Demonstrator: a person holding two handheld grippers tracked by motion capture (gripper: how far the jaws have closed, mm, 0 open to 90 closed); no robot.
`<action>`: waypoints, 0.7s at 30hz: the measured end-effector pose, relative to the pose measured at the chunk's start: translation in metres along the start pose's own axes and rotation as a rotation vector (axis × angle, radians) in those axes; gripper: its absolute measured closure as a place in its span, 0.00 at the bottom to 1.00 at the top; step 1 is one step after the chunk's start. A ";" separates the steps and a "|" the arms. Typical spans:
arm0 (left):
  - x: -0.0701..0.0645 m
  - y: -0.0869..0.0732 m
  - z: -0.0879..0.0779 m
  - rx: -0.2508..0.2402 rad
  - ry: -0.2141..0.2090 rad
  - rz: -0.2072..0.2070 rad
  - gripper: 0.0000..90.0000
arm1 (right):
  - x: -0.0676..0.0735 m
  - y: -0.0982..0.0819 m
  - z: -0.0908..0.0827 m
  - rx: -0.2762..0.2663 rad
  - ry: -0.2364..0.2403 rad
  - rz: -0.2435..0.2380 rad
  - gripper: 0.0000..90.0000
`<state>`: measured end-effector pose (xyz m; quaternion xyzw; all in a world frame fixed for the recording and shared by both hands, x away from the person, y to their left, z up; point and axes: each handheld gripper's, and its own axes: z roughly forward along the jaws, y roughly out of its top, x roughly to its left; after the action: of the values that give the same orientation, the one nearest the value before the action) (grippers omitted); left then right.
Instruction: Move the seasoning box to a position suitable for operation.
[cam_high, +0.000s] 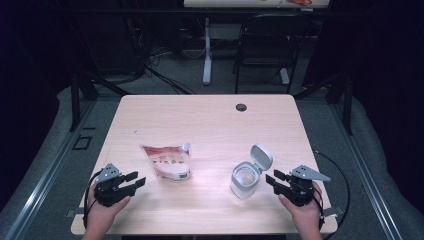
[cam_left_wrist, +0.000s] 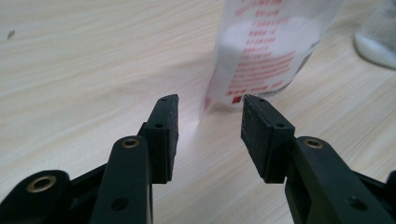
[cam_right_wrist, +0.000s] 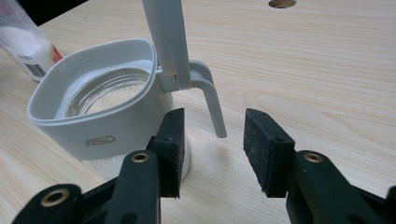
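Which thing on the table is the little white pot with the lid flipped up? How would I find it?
Look at the pale wooden table and go to its near right part, just ahead of the right gripper. There stands the white container, with its hinged lid tipped up and a clear glass inside. Its neighbour to the left, the pouch, is a soft red-printed bag, not a hard pot.

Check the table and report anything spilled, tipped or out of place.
Nothing spilled. The pouch stands upright. The white jar has its hinged lid flipped open, which looks deliberate. Both grippers are open and clear of them.
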<state>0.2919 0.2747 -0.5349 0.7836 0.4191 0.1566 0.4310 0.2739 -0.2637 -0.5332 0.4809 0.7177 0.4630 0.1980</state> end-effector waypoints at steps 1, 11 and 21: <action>-0.001 0.003 -0.001 -0.004 0.001 0.009 0.63 | 0.000 0.000 -0.001 -0.001 0.000 -0.001 0.65; -0.005 0.033 -0.004 -0.031 -0.014 0.031 0.55 | 0.003 0.000 -0.005 -0.010 -0.005 0.012 0.62; -0.008 0.061 -0.008 -0.065 -0.030 0.050 0.51 | 0.001 0.000 -0.005 -0.013 0.007 0.028 0.61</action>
<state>0.3143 0.2561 -0.4800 0.7817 0.3878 0.1692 0.4581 0.2694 -0.2655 -0.5306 0.4880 0.7084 0.4723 0.1922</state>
